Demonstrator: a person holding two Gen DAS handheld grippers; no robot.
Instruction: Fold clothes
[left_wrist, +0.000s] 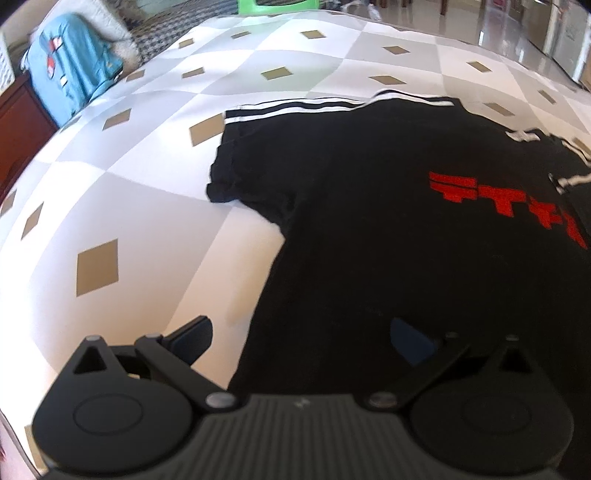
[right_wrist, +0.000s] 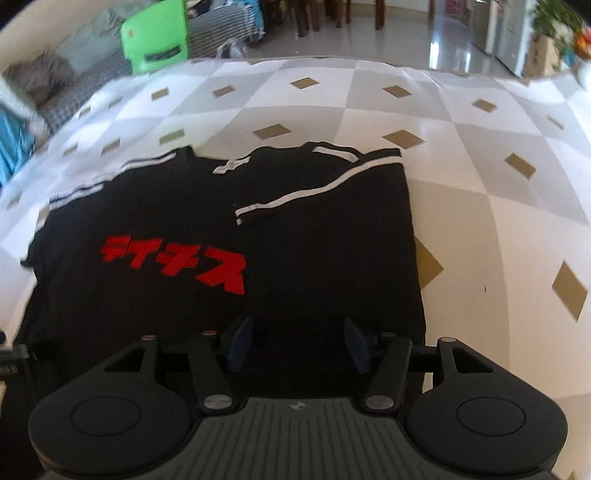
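A black T-shirt (left_wrist: 369, 221) with red characters (right_wrist: 173, 264) on the chest and white-striped sleeves lies flat on the checked tablecloth (left_wrist: 147, 184). In the right wrist view its right side is folded inward, so the striped sleeve (right_wrist: 295, 195) lies across the body. My left gripper (left_wrist: 303, 341) hovers open and wide over the shirt's lower left edge, with one finger (left_wrist: 195, 339) above the cloth and the other above the fabric. My right gripper (right_wrist: 299, 343) stands open above the shirt's lower right part, with black fabric showing between its blue pads (right_wrist: 242, 343); nothing is pinched.
A green plastic chair (right_wrist: 155, 40) stands beyond the table's far edge. A blue item (left_wrist: 70, 74) sits at the far left beside dark wooden furniture (left_wrist: 18, 122). Bare tablecloth (right_wrist: 498, 221) lies to the shirt's right and behind it.
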